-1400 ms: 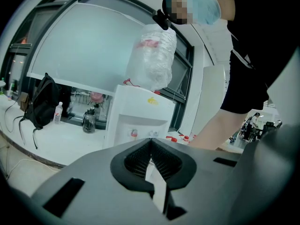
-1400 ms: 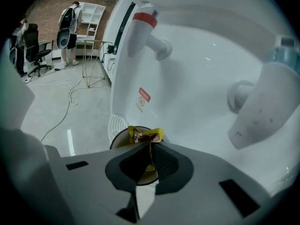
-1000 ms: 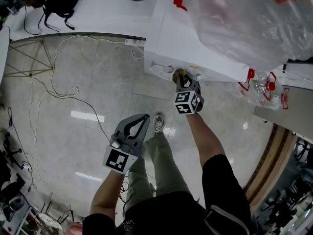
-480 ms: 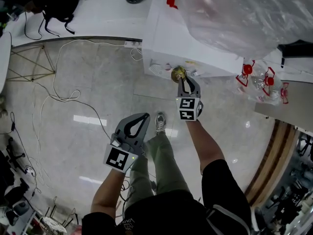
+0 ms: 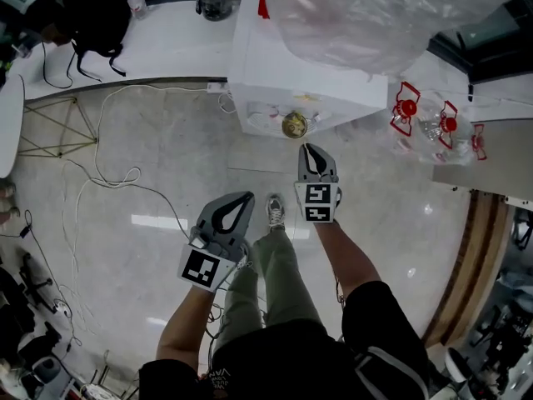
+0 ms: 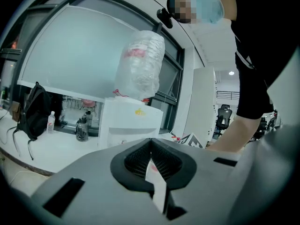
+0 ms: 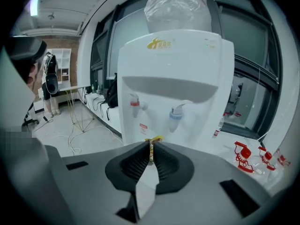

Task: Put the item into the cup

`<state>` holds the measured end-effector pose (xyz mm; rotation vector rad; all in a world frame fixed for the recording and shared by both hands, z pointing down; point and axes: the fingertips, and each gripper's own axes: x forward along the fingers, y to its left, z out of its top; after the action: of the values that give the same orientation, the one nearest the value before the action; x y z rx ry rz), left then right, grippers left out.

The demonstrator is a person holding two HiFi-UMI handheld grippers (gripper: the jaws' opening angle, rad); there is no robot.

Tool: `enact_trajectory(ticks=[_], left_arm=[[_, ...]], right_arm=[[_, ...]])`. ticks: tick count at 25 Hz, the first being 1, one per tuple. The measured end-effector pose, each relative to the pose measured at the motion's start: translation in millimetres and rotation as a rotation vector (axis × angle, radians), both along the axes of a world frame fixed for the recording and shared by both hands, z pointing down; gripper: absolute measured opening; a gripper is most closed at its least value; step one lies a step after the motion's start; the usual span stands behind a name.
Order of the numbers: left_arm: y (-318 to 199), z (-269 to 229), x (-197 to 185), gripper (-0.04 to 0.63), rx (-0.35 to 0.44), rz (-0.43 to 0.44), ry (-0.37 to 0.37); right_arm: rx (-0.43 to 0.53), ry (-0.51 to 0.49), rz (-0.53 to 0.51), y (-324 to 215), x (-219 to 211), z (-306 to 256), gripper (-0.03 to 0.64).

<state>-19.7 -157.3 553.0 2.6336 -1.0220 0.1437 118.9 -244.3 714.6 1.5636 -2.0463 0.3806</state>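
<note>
The yellowish item [image 5: 294, 124] lies inside the cup [image 5: 284, 131] on the water dispenser [image 5: 275, 77] ledge, so the drop looks done. The right tool [image 5: 311, 149], jaws narrowed to a slit and apparently empty, sits just short of the cup; the left tool [image 5: 244, 200] hangs closed and idle. Next, draw clear without nudging the cup

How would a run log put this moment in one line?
item: in cup at water dispenser | right gripper: shut, just short of cup | left gripper: shut, empty, over floor
</note>
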Motion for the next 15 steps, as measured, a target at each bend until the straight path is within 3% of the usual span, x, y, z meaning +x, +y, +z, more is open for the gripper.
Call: enact_trajectory(ticks=[9, 15], left_arm=[[29, -37, 8, 0.02, 0.045, 0.056, 0.006], [49, -64, 9, 0.02, 0.074, 0.086, 0.01]], right_arm=[[0.063, -0.134, 0.111, 52, 14, -66, 0.052], [0.104, -0.162, 0.167, 90, 29, -113, 0.052]])
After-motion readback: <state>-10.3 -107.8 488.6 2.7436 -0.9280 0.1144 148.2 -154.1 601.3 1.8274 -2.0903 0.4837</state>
